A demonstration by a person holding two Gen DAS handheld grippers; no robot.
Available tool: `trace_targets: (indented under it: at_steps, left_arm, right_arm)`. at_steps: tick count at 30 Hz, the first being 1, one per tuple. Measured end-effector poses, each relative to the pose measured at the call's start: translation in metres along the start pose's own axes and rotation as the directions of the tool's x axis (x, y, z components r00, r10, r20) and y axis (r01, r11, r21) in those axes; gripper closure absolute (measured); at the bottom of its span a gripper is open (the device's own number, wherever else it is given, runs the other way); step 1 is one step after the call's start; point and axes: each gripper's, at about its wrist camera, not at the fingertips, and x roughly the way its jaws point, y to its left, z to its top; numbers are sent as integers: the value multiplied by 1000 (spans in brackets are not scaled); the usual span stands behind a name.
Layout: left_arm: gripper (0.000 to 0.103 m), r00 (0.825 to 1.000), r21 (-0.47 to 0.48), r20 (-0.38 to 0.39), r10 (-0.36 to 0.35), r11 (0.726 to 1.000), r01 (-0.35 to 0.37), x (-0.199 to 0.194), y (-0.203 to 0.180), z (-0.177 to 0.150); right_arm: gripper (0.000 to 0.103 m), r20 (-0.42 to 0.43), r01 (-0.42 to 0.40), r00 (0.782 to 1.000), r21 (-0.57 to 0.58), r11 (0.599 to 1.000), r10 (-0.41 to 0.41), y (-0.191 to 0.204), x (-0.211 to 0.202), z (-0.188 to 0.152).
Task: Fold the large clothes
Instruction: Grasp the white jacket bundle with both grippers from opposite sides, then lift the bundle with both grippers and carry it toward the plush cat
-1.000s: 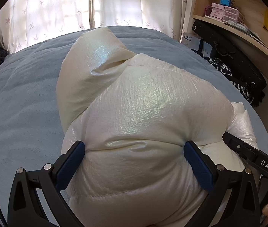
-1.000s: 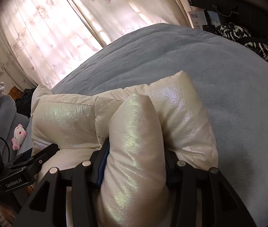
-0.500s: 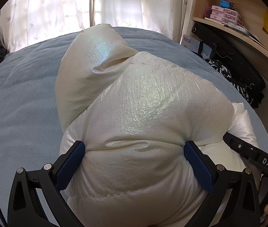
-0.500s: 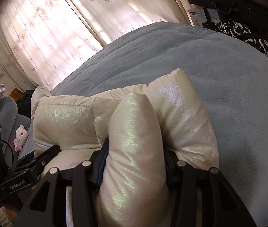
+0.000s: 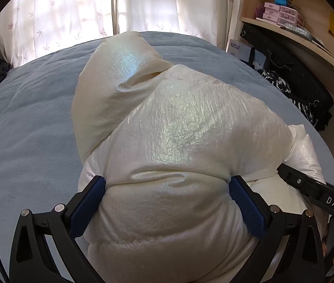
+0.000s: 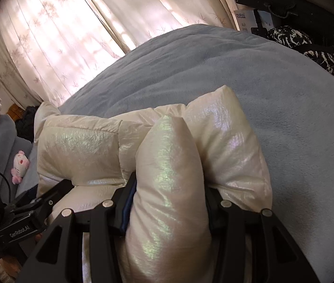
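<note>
In the left wrist view, sheer curtains (image 5: 143,4) are glowing behind a blue bed (image 5: 25,122), with a cluttered wooden shelf (image 5: 308,35) crowding the right. The left gripper (image 5: 167,186) is clamping a wide puffy bulge of the cream down jacket (image 5: 190,129), which is mounding away toward the window. In the right wrist view, bare blanket is spreading rightward (image 6: 285,106); the right gripper (image 6: 169,202) is pinching a narrow fold of the jacket (image 6: 84,146), whose length is running leftward toward a pink plush toy (image 6: 20,166).

Jacket (image 5: 181,141) bulge lifted slightly vs bed (image 5: 25,141).
</note>
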Motion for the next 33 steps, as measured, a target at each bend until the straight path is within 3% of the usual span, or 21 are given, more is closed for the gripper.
trace_targets:
  at_steps: [7, 14, 21, 24, 26, 30, 33]
  left_arm:
    - [1, 1000, -2, -20, 4, 1000, -4, -33, -1, 7]
    - [1, 998, 63, -38, 40, 997, -37, -78, 1, -7]
    - [1, 999, 66, -35, -34, 997, 36, -137, 4, -13]
    - [1, 995, 66, -36, -95, 993, 97, -162, 1, -10]
    - [1, 985, 60, -79, -155, 985, 159, -170, -4, -9]
    - [1, 942, -19, -189, -279, 960, 280, -167, -4, -18]
    - [1, 936, -55, -208, -282, 959, 277, -157, 0, -27]
  right_arm:
    - [44, -98, 69, 993, -27, 997, -71, 3, -22, 15]
    - [38, -79, 144, 986, -22, 989, -145, -7, -53, 7]
    - [34, -96, 188, 978, 31, 982, -185, 4, -96, 12]
    - [5, -111, 177, 979, 30, 984, -173, 10, -122, 19]
    - [0, -86, 127, 988, -8, 992, -128, 20, -143, 21]
    - [0, -83, 52, 995, -107, 993, -61, 42, -166, 19]
    - [0, -132, 46, 989, -147, 988, -66, 50, -162, 13]
